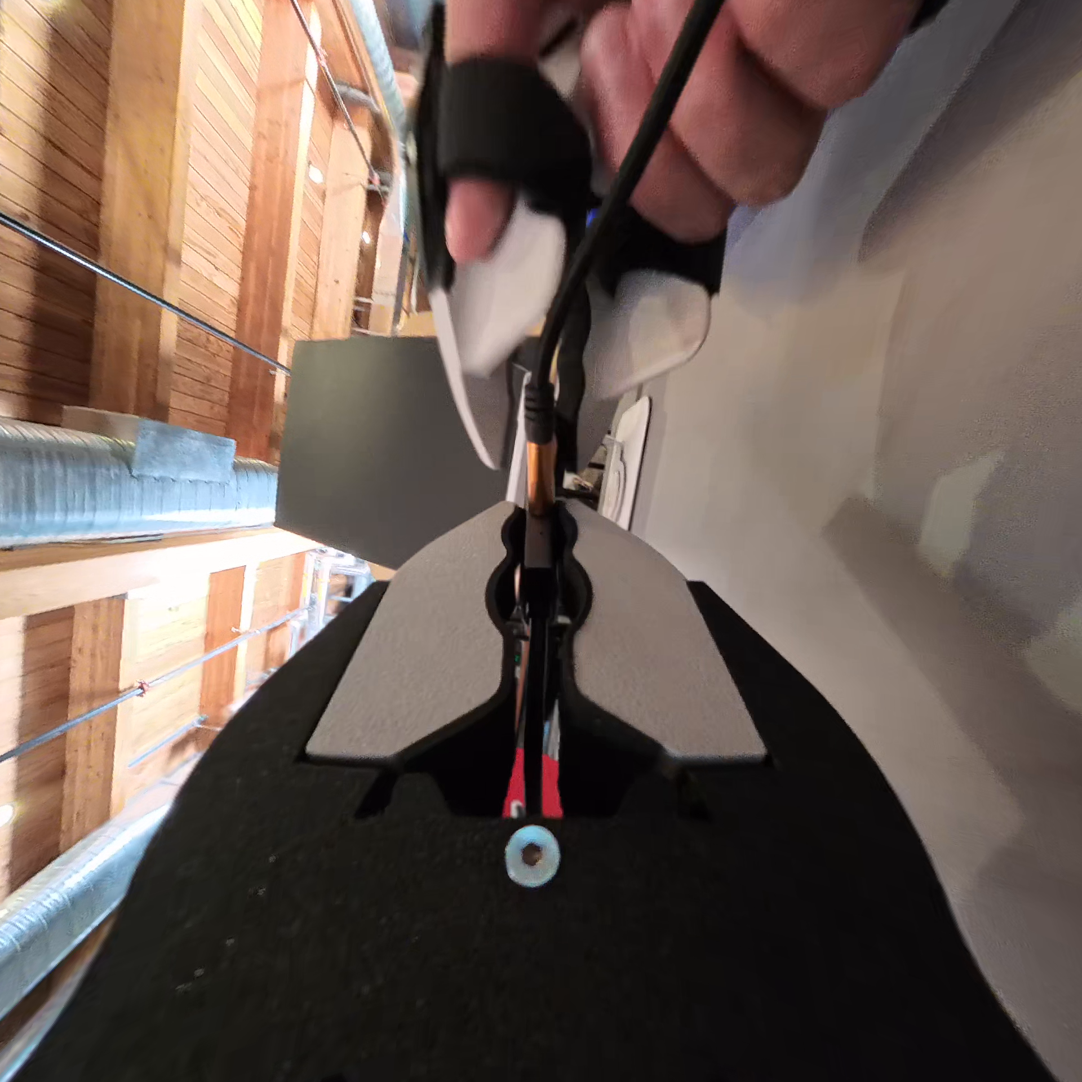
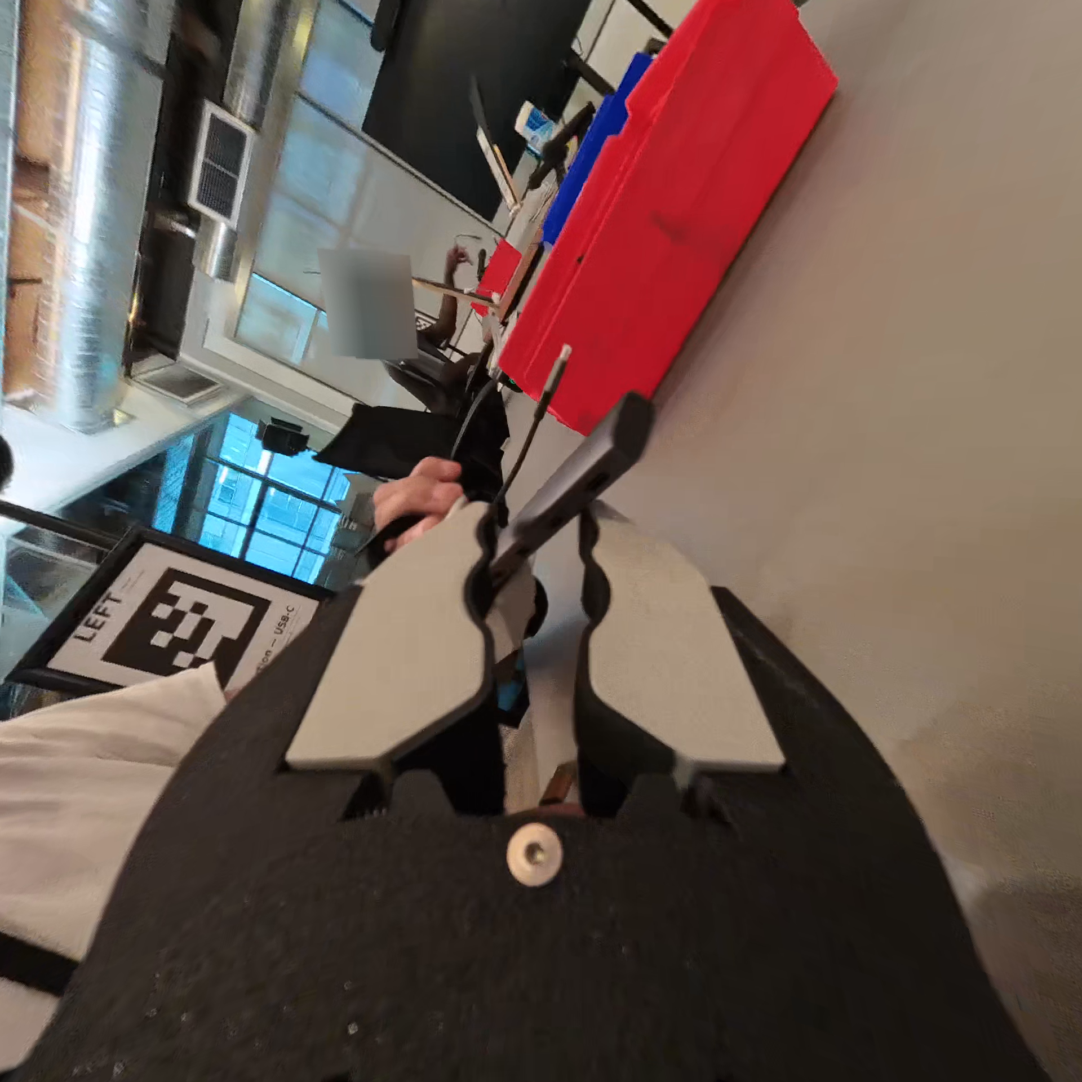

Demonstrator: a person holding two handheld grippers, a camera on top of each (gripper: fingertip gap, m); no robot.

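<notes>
Two grippers, each with something in its jaws, over a pale desk.
Left gripper: jaws nearly closed, pinching a black plug whose cable runs to 1 o'clock past a hand at 12. Right gripper: jaws part open, tips seemingly clamping a grey hub that points to 1 o'clock. Its short lead rises at 12, and a red bin sits beyond. A marker card is at 9.
</notes>
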